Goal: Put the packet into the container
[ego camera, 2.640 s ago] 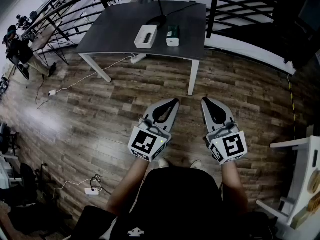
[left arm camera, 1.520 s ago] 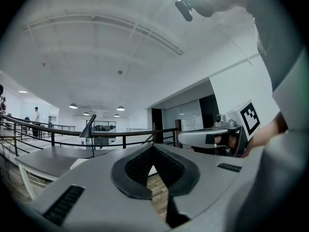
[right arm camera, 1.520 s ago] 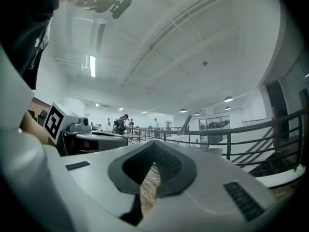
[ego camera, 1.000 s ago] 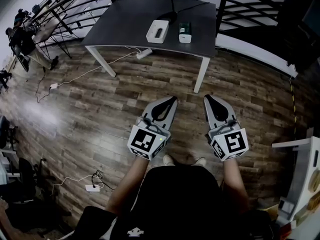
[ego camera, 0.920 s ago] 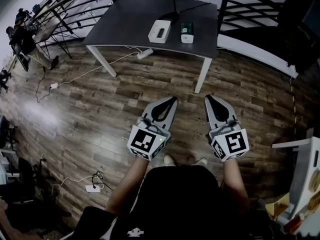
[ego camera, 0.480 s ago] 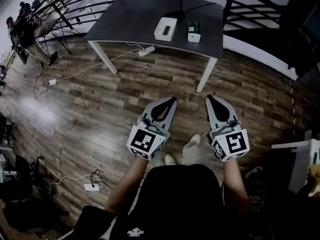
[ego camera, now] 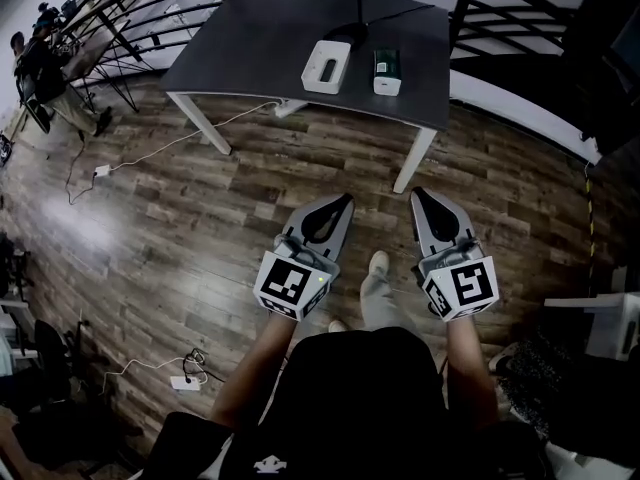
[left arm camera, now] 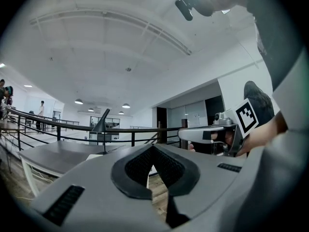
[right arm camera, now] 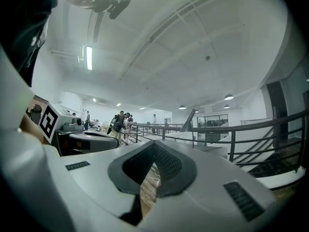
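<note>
The left claw (ego camera: 345, 201) and right claw (ego camera: 419, 195) are both clenched on nothing, above the wooden floor (ego camera: 190, 228). Well ahead, the green packet (ego camera: 386, 65) lies just beside the white container (ego camera: 326, 66) on the surface (ego camera: 250, 43).

counter (ego camera: 270, 48): dark grey top, white legs
container (ego camera: 326, 66): white
packet (ego camera: 386, 66): dark green, white at the near end
floor (ego camera: 180, 218): brown wooden planks, light and dark mixed
left gripper (ego camera: 349, 199): light grey shell, black lining at the jaws, cube with black-and-white square marker
right gripper (ego camera: 415, 193): same grey and black, same kind of marker
railing (ego camera: 462, 13): black
</note>
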### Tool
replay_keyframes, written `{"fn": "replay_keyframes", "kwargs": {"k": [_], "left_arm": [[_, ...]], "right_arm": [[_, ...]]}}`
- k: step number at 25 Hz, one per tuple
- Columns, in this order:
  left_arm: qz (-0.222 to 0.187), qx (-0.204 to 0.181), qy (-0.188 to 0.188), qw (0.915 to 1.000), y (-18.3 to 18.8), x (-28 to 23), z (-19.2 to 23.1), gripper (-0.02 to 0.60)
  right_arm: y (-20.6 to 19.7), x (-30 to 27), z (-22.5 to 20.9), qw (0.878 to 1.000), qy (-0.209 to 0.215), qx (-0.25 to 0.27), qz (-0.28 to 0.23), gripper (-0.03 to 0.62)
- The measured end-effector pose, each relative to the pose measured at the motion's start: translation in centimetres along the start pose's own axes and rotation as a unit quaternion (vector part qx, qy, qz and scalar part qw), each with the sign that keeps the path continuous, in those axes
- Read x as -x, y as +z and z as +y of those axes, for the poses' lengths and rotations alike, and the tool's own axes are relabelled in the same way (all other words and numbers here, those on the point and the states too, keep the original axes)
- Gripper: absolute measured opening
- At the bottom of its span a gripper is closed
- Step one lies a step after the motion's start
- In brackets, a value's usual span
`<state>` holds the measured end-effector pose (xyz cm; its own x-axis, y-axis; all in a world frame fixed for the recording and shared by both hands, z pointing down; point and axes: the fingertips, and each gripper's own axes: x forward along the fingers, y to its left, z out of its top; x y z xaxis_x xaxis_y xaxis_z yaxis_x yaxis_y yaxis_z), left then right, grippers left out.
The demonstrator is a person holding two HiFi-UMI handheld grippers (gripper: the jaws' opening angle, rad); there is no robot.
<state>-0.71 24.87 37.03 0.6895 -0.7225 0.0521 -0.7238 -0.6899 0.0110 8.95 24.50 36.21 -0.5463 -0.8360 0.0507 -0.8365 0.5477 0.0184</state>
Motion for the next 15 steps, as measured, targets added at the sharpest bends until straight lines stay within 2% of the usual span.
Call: {"fn": "replay_keyframes", "kwargs": {"k": [8, 15], "left_arm": [[0.006, 0.004, 0.018, 0.9998, 0.8, -8.1, 4.8, 0.006], [0.014, 0.000, 0.030, 0.9994, 1.5, -13.8, 7.4, 0.006]], "right_arm": [[0.3, -6.5, -7.5, 1.000, 0.008, -0.004, 0.002, 0.005], [0.9, -10.6, -12.7, 1.000, 0.019, -0.011, -0.005, 0.005]]}}
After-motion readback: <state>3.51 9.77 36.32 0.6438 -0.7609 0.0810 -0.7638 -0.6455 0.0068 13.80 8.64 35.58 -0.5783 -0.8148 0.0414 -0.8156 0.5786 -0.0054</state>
